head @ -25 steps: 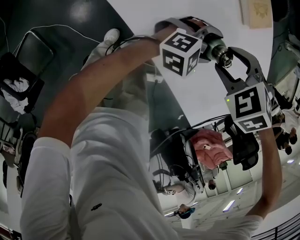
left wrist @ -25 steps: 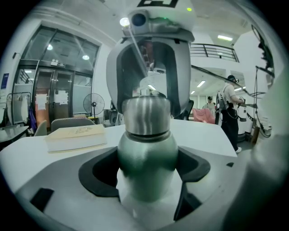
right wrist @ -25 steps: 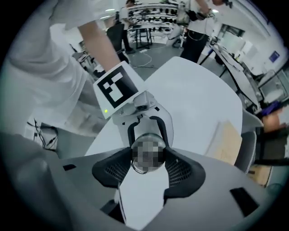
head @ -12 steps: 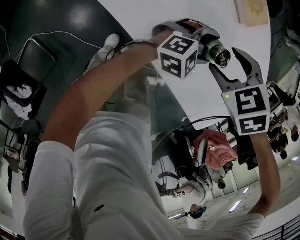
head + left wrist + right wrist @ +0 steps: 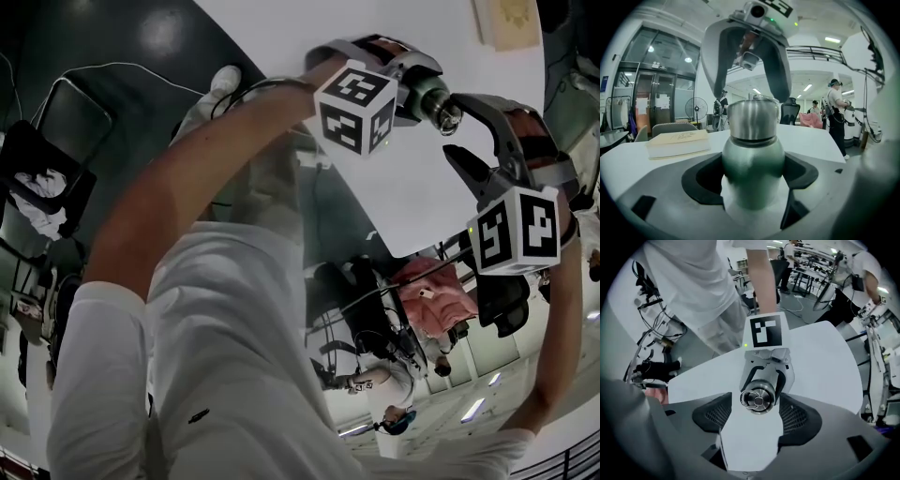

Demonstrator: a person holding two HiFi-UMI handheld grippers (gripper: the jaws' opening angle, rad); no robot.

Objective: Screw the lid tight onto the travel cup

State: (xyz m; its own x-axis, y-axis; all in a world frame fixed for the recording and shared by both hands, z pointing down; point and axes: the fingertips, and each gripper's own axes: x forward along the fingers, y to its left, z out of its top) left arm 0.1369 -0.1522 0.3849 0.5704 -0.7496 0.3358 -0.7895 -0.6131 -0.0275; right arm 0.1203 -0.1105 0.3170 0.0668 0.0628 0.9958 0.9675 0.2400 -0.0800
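Note:
The travel cup [image 5: 752, 161] is green metal with a silver lid [image 5: 753, 118] on its neck. My left gripper [image 5: 751, 177] is shut on the cup's body and holds it out over the white table [image 5: 394, 197]. In the right gripper view I see the lid [image 5: 758, 399] end-on, its ring handle facing me. My right gripper [image 5: 756, 416] stands open around the lid, with a gap at each pad. In the head view the cup [image 5: 419, 89] points at the right gripper [image 5: 454, 125], whose two jaws straddle the lid's end.
A pale book [image 5: 677, 143] lies on the table's far side, seen also in the head view as a book [image 5: 511, 23] at the top edge. A person [image 5: 836, 115] stands beyond the table, with an office chair [image 5: 789, 110] nearby. Cables lie on the floor.
The right gripper's jaws have come off the lid and spread. The right gripper has then rolled about its own axis, its marker cube turned. The left gripper still holds the cup.

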